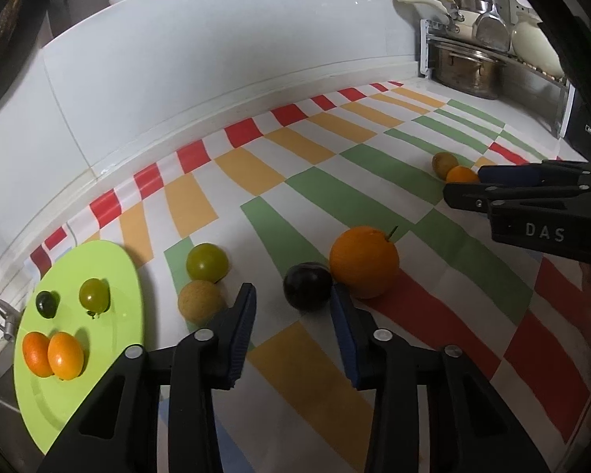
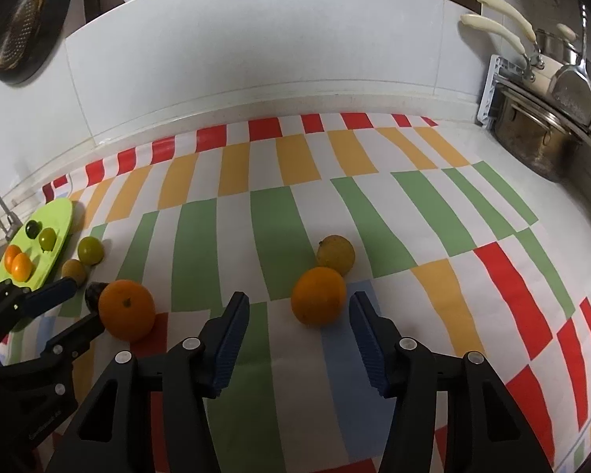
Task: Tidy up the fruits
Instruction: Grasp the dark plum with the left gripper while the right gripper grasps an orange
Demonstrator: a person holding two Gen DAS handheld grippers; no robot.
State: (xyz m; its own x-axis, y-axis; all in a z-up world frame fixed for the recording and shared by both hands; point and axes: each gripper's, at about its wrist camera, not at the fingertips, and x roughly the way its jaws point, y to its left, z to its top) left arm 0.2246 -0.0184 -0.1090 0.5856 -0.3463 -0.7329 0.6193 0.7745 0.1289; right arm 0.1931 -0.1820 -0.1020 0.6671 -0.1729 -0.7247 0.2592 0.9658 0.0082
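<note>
- Green plate (image 1: 98, 260) far left, w/ 4 small fruits on it already.
- Left gripper (image 1: 291, 311) jaws apart, dark plum (image 1: 306, 285) just ahead; next prob. close on it.
- Right gripper (image 2: 299, 315) jaws apart, small orange (image 2: 318, 295) betw. tips; needs squeeze, lift.

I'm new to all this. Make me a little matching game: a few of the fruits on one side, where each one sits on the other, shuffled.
Things:
1. dark plum
2. two small oranges
3. yellow-brown fruit
4. tan round fruit

Places:
A. on the green plate
B. just ahead of the open left claw
C. on the cloth beside the plate
D. behind the orange near the open right claw

Pairs: 1-B, 2-A, 3-D, 4-C
</note>
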